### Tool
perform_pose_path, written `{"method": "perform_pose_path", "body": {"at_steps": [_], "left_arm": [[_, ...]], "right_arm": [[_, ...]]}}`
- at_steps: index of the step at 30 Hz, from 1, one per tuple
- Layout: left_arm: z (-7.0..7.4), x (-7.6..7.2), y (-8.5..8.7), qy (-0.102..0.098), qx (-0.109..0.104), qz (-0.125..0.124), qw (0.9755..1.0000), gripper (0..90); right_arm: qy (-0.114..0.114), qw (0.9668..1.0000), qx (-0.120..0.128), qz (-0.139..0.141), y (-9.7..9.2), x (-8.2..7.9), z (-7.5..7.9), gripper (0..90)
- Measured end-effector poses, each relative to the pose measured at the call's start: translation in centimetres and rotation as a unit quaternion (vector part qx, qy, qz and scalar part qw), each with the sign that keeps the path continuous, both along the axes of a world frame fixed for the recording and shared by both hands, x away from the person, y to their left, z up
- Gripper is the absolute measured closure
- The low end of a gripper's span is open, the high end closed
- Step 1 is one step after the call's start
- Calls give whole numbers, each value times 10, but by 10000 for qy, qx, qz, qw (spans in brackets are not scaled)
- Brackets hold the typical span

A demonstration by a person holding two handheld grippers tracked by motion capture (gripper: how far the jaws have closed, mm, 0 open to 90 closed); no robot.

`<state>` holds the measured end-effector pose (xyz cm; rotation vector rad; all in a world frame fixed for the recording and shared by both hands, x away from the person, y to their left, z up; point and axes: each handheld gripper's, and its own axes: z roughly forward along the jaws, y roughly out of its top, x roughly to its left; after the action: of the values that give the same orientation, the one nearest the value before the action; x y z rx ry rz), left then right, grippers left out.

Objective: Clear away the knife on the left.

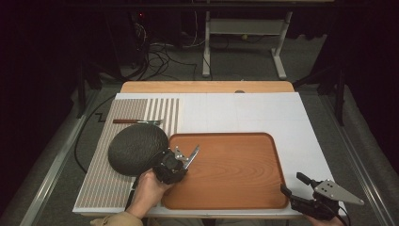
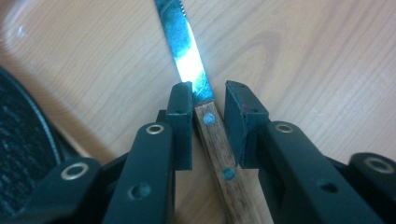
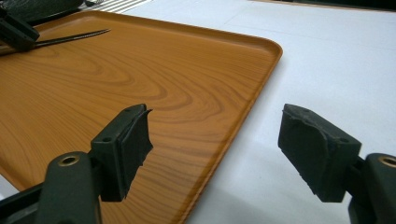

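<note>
A knife with a riveted wooden handle [image 2: 218, 147] and a steel blade [image 2: 187, 56] lies slantwise between the jaws of my left gripper [image 2: 208, 100], which is shut on it. The front of the left pad and the rear of the right pad touch the handle. This gripper [image 1: 184, 159] hovers over the left end of the wooden tray [image 1: 235, 169], with the blade [image 1: 192, 154] pointing to the far right. My right gripper [image 1: 291, 182] stands open and holds nothing at the tray's near right corner. Its jaws [image 3: 217, 135] straddle the tray rim [image 3: 261, 70].
A dark round plate [image 1: 136, 148] lies left of the tray, close to my left hand. A second wooden-handled knife [image 1: 136, 121] rests on the striped mat [image 1: 101, 183] at the far left. A white board [image 1: 282, 113] lies beyond and right of the tray.
</note>
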<state>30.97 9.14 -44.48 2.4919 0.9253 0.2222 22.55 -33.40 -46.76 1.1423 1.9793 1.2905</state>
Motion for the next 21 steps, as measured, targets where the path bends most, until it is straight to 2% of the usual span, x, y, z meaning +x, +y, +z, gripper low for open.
{"method": "perform_pose_path", "body": {"at_steps": [4,6,7,21], "left_arm": [[0,0,2,59,41,113,9999,681],[0,2,4,-88,112,59,9999,679],[0,3,5,-92,123,73,9999,679],[0,10,18,-69,129,247,9996,668]], "right_arm": [[-6,10000,-19,-7,0,-1,0,256],[18,10000,-20,-15,0,0,0,256],[18,10000,-20,-15,0,0,0,256],[8,10000,-21,-9,0,0,0,256]]}}
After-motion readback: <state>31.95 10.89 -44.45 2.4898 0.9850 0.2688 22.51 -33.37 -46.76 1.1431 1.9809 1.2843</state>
